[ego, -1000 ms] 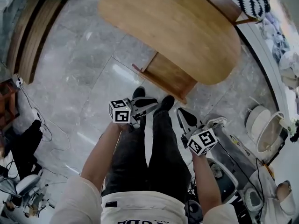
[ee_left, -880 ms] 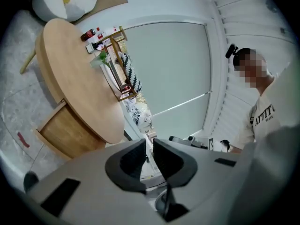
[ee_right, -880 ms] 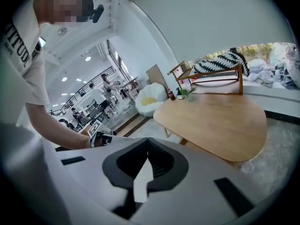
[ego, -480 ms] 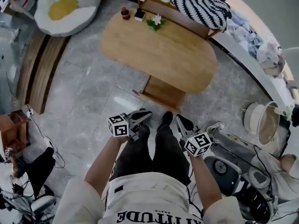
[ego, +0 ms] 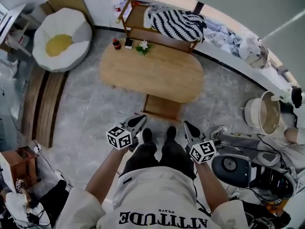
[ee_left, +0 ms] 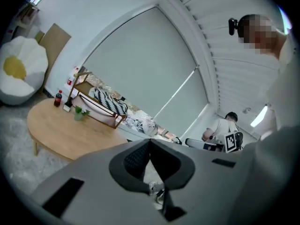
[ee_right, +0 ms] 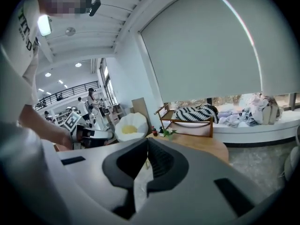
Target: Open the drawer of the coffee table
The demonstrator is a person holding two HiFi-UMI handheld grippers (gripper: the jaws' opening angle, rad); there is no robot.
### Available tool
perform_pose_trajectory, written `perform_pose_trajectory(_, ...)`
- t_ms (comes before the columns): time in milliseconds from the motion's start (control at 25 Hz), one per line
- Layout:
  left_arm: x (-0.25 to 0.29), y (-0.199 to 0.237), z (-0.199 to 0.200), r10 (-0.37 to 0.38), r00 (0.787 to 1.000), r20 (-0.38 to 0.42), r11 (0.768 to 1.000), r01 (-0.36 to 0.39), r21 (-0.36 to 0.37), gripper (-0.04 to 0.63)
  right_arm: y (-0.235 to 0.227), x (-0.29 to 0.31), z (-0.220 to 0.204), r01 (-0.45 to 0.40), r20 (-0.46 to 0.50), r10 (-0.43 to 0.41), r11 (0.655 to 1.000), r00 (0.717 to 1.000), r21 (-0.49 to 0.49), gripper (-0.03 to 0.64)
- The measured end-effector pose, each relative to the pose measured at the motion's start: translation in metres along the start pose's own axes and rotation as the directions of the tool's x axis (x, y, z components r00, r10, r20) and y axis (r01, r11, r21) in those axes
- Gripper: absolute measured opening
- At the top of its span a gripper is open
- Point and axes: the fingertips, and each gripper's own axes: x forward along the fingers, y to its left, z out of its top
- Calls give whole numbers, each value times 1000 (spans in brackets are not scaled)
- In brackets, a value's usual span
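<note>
Grey stone tiles (ego: 86, 104) cover the floor of the room, and the oval wooden desk (ego: 157, 75) lies in the upper middle of the head view. Its drawer (ego: 163, 108) juts out from under the desk's lower edge, open, toward my shoes (ego: 147, 135). At the desk's upper left stand a dark bottle (ego: 116, 44) and a small plant (ego: 143, 46). Above them in the frame is a wooden rack (ego: 129, 14) carrying a black-and-white striped blanket (ego: 175, 20). An egg-shaped cushion (ego: 62, 38) sits in the upper left.

My left gripper (ego: 141, 120) is held just below the drawer, left of centre and apart from it. Its jaws are closed on nothing, tips pressed together. My right gripper (ego: 186, 126) is at the drawer's lower right, also clear of it, with jaws closed and empty. Both point up the frame toward the desk, one on either side of my legs.
</note>
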Motion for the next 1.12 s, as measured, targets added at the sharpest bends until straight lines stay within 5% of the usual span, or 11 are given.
perform_pose_trajectory(280, -34, -51, 38, 20, 998, 56, 984, -30, 177, 20, 10, -61, 38, 76, 137, -72, 997, 988, -25, 18)
perform_pose_trajectory(560, -44, -98, 63, 72, 986, 148, 946, -115, 302, 20, 13, -117, 59, 67, 187, -49, 994, 981, -90, 18)
perform_pose_trajectory(1120, -53, -180, 45, 162, 952, 261, 883, -258, 393, 20, -1, -188, 65, 12, 226, 28, 985, 974, -171, 18)
